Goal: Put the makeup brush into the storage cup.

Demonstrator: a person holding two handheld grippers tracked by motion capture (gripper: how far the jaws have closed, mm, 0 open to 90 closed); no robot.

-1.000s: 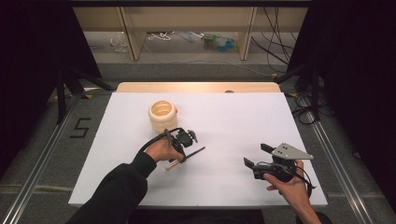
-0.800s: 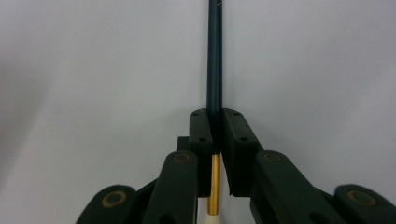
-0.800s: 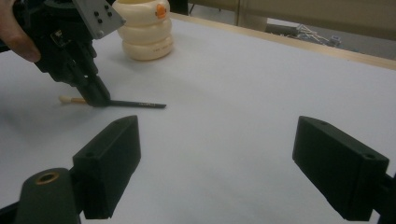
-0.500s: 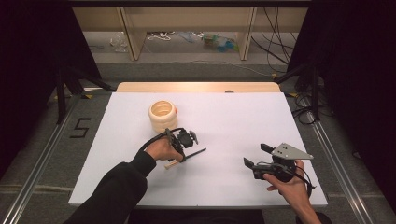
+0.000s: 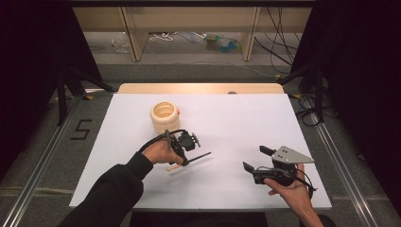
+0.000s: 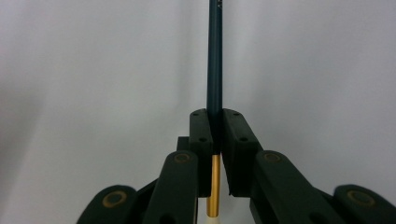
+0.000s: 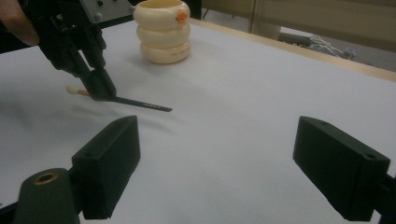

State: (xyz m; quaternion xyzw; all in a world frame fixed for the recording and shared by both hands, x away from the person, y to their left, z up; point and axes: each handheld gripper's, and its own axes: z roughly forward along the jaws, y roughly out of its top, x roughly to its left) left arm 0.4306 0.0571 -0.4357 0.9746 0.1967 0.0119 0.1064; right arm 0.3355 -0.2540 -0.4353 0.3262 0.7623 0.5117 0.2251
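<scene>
While the cream holder [image 5: 165, 117] stands apart, the left tool [image 5: 184, 161] grips a pencil [image 5: 196, 157].

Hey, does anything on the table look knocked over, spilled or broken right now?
Nothing stands out. The cream ringed holder stands upright on the white table. The left hand-held gripper is shut on a dark pencil; the right hand-held gripper is open and holds nothing.

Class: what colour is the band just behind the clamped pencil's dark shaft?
Gold band, clearest in the left gripper view.
</scene>
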